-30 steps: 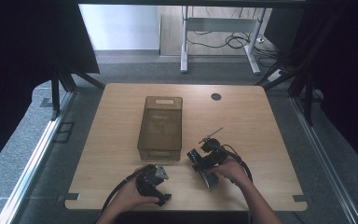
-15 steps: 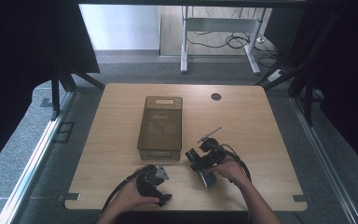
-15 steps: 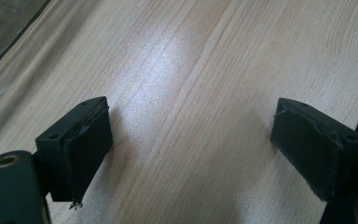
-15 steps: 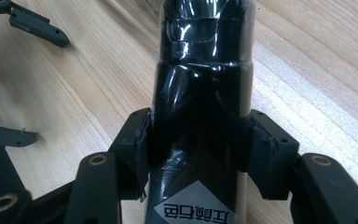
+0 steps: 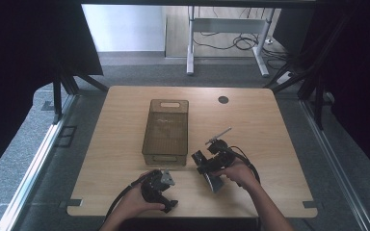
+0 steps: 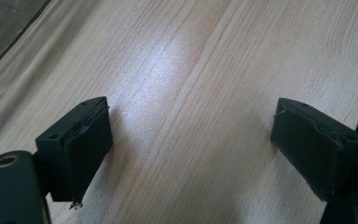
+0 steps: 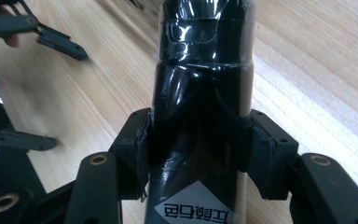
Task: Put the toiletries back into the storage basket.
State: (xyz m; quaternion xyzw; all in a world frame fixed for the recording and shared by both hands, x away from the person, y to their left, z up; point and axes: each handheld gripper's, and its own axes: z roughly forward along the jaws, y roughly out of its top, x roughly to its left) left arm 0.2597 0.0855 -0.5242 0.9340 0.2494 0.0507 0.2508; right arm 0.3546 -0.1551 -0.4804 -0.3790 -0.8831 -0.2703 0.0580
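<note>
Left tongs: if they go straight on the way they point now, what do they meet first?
Probably the bare wooden table. In their own view the left tongs are open with only the tabletop ahead and between them; how far off it lies is unclear.

We take this for a lab or test workspace: a bare wooden worktop stands on grey carpet, hemmed by black curtains on metal frame legs, and behind it we see a desk frame with loose cables on the floor.
</note>
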